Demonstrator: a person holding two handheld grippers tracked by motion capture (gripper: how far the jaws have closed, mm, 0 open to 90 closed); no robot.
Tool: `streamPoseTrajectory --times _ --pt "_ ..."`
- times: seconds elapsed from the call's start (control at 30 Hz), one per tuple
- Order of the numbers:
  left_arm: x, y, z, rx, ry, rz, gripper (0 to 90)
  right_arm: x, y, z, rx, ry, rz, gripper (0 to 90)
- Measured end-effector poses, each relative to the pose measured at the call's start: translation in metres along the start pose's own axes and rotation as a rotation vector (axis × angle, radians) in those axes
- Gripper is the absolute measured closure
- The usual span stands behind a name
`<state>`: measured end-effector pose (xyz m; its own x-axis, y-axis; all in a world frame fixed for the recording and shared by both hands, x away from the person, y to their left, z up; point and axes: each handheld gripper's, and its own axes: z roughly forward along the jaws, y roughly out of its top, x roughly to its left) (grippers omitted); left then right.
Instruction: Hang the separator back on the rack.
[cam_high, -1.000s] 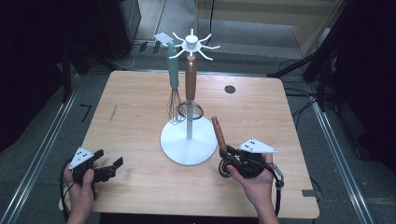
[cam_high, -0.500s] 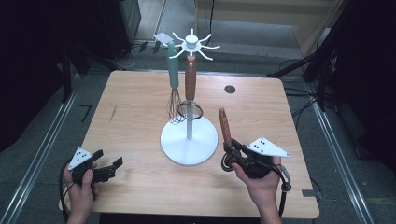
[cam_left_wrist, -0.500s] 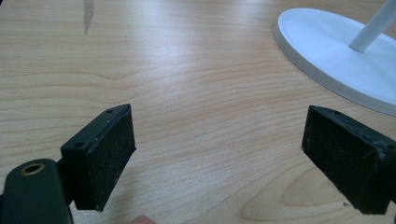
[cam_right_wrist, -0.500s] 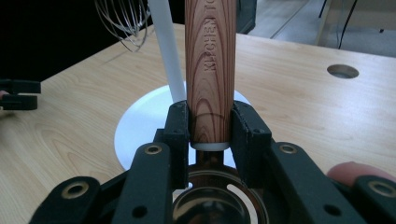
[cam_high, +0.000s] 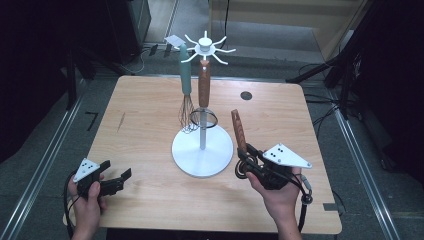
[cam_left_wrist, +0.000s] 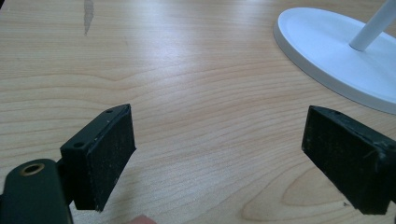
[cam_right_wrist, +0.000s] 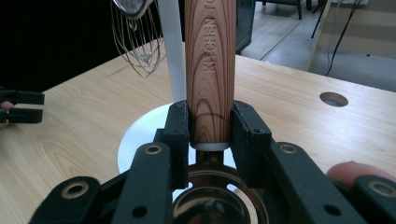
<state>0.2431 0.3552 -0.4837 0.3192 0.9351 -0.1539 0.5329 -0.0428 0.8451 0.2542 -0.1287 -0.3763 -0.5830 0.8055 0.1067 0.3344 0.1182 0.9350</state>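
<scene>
Grip first: clamps the utensil (cam_high: 239, 131) low on its wood handle, right gripper (cam_high: 246, 159) closed tight on both sides just above a white collar. Holds it off the table (cam_high: 145, 115), at about 4 o'clock from the stand (cam_high: 190, 155), handle up and leaning toward 11 o'clock. Shows a round metal part below the jaws in the right gripper view, too cropped to name.

Looks stiff and light: turned wood, smooth and rounded, so likely to twist or slide in flat pads if tipped fast. Probably carries most of its weight at the metal end, which favours this low hold near the collar. Leaves the handle's top free, presumably where any hanging loop or hole sits; cannot tell from here.

Rests the left gripper (cam_high: 116, 169) low at about 7 o'clock, jaws spread wide with bare tabletop between them, grasping nothing.

Hangs a whisk (cam_high: 186, 107) and a second wood-handled tool (cam_high: 203, 85) from the stand's hooks, well apart from the held utensil. Calls for care against knocking that thin wirework on any approach.
</scene>
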Motion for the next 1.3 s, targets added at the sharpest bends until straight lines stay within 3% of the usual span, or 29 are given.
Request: streamPoseTrajectory --times 0.23,0.6,1.3 --pt "-0.001 0.000 0.001 0.003 0.006 0.005 10.0 0.006 0.013 -0.001 -0.050 0.020 -0.024 70.8" --pt "-0.001 0.000 0.000 0.001 0.010 0.006 10.1 0.010 0.028 -0.002 -0.111 0.028 0.002 70.7" --pt "-0.002 0.000 0.000 -0.001 0.010 0.005 10.1 0.020 0.059 -0.004 -0.194 0.035 -0.017 70.7"
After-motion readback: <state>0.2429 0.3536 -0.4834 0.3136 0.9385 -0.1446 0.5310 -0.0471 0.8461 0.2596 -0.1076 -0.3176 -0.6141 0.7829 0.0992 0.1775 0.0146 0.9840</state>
